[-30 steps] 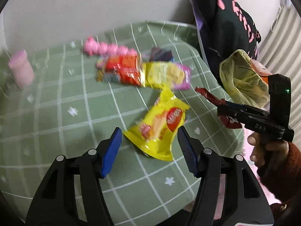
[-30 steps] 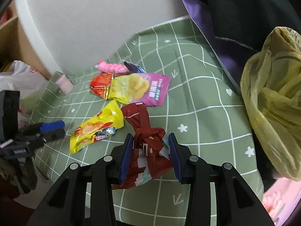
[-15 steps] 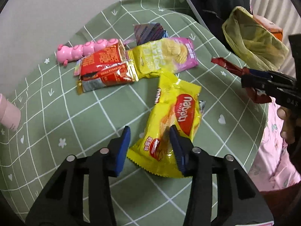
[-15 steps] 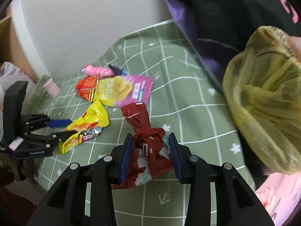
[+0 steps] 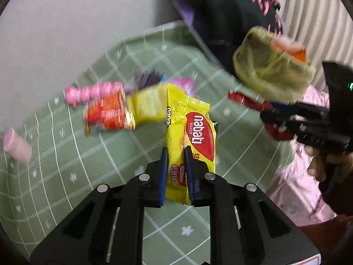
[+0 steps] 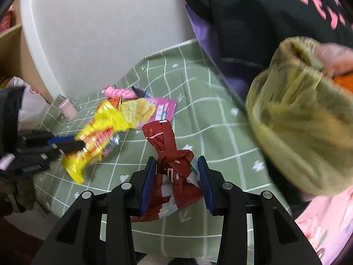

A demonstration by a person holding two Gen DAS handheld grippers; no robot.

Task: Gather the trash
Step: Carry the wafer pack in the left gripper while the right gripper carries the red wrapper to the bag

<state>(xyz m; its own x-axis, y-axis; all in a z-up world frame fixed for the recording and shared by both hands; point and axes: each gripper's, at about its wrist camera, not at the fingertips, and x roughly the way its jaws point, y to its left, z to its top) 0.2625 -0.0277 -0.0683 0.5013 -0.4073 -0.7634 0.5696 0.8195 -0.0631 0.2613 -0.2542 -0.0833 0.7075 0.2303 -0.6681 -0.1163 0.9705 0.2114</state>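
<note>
Left wrist view
- Left tongs (image 5: pixel 175 154): the jaws have just been closing and now stand narrow, blue pads pinching the lower part of the yellow wafer packet (image 5: pixel 192 132).
- Yellow wafer packet: upright between the pads, its red oval label facing the camera, its top edge overlapping the pile of wrappers (image 5: pixel 123 110) behind it.
- Pile of wrappers: an orange-red packet and a yellow-and-pink chip bag lying on the green checked cloth (image 5: pixel 66 165), blurred.
- Pink toy (image 5: pixel 92 90): just beyond the pile of wrappers, on the cloth.
- Pink cup (image 5: pixel 17 146): well to the left of the pile of wrappers, near the cloth's edge.
- Yellow-green bag (image 5: pixel 271 75): to the right of the wafer packet and beyond it, mouth open, past the cloth's edge.
- Right tongs (image 5: pixel 271 107): to the right of the wafer packet, a strip of the dark red wrapper (image 5: pixel 242 99) sticking out from them toward the yellow-green bag.

Right wrist view
- Right tongs (image 6: pixel 176 172): half spread, pads pressing both sides of the knotted dark red wrapper (image 6: pixel 174 165).
- Dark red wrapper: its free end pokes forward above the green checked cloth (image 6: pixel 220 143).
- Yellow-green bag (image 6: pixel 304 121): to the right of the red wrapper, close by, mouth open toward the camera.
- Left tongs (image 6: pixel 75 144): to the left of the red wrapper, gripping the yellow wafer packet (image 6: pixel 99 137), which is blurred.
- Chip bag (image 6: pixel 145 110): flat on the cloth beyond the red wrapper.
</note>
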